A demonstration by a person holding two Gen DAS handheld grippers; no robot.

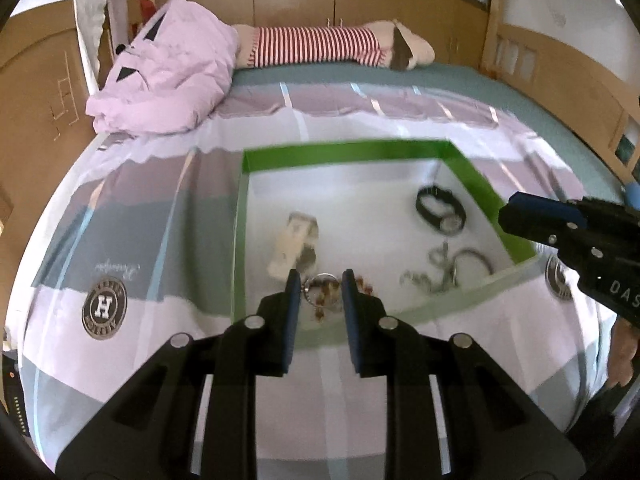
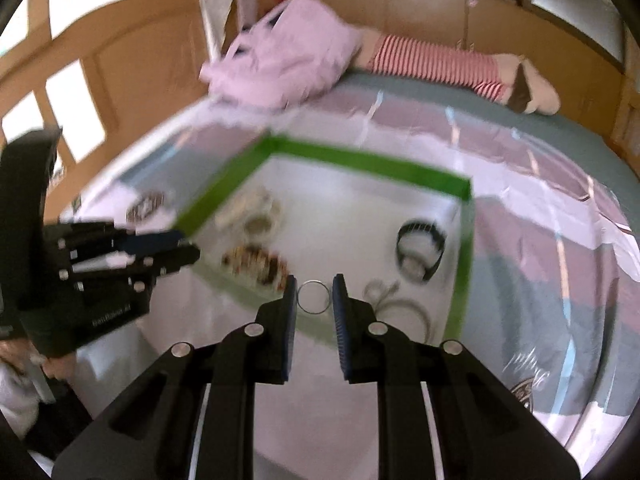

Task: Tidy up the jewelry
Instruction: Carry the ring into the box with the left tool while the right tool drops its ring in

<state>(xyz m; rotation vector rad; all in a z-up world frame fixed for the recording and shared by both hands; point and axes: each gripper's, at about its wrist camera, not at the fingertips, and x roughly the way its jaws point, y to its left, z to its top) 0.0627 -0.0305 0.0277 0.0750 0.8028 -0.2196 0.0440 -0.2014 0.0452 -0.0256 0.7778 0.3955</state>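
Note:
A shallow box with green walls lies on the bed and holds jewelry. In the left wrist view my left gripper is open over the near wall, with a silver ring and a brown bead bracelet between its fingers. Further in lie a black watch, a cream strap piece and silver bangles. In the right wrist view my right gripper is shut on a thin silver ring. The bead bracelet and the watch show beyond it.
The striped bedsheet spreads around the box. A pink duvet and a striped plush lie at the head. Wooden bed rails run along the right. The left gripper's body is at the left in the right wrist view.

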